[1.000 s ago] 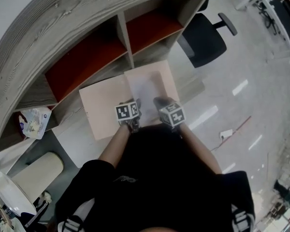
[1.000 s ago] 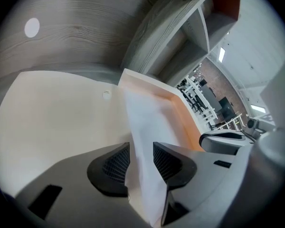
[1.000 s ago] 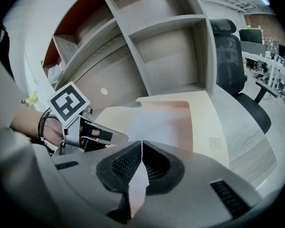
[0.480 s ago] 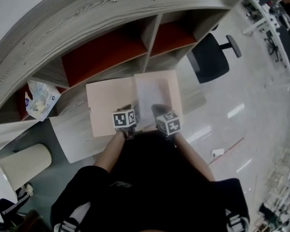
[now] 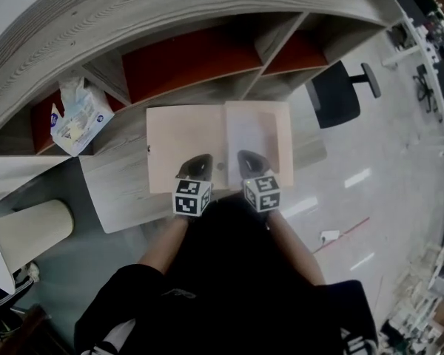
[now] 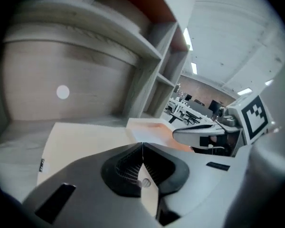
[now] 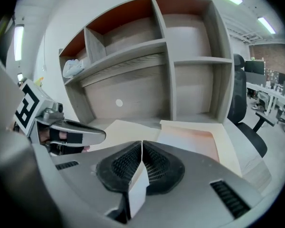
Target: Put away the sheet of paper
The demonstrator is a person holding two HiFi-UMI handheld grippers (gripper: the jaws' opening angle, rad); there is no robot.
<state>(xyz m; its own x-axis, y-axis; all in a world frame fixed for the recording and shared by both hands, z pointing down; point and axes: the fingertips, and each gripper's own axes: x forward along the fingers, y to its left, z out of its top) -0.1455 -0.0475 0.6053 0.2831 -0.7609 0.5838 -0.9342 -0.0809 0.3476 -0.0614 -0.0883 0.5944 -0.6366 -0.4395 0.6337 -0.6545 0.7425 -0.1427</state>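
Shelf unit (image 5: 207,21) stands ahead. The open folder (image 5: 181,135) points its spine at the shelves. The sheet of paper (image 5: 251,135) lies on its right half. The right gripper (image 5: 249,160), nearer the sheet, clamps that half's near edge. The left gripper (image 5: 197,166), jaws just closed, pinches the left half's near edge.

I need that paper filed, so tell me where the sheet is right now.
In the head view the sheet of paper lies on the right half of the open folder, just beyond the right gripper, in front of the shelf unit.
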